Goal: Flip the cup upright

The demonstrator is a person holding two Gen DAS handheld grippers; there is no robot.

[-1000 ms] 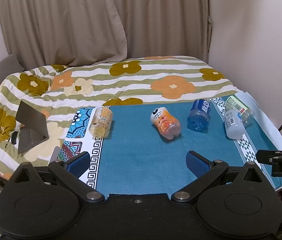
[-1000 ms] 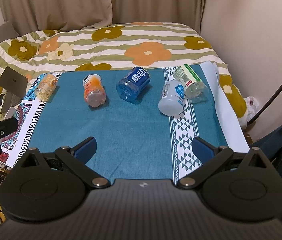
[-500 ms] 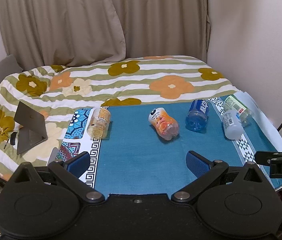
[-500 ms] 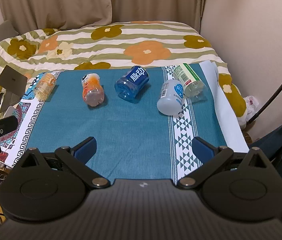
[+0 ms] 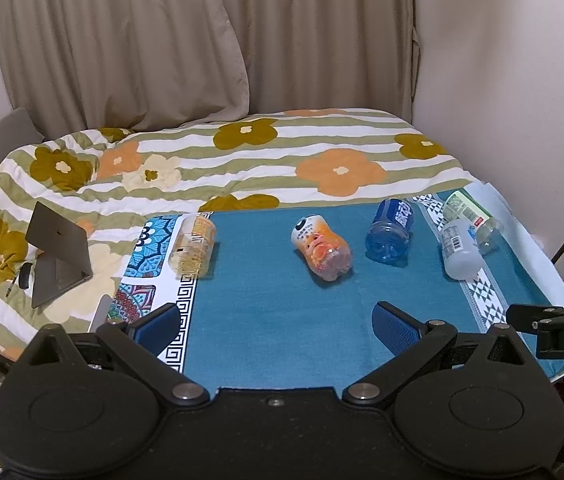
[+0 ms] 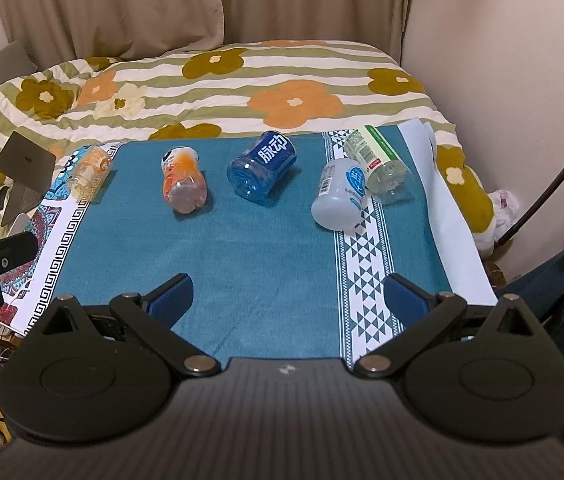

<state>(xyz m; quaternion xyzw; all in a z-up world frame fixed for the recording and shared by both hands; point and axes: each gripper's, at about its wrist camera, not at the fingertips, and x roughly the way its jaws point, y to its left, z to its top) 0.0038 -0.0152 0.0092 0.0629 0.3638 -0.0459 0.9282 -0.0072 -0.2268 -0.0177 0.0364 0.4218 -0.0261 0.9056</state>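
Right wrist: blue cup (image 6: 262,166) lying | beyond spread fingers (image 6: 172,290); untouched

Five cups are lying on their sides in a row across the tabletop (image 6: 266,248), the bed (image 6: 242,80) sitting behind it; the rightmost two (image 6: 339,196) (image 6: 379,168) are touching.
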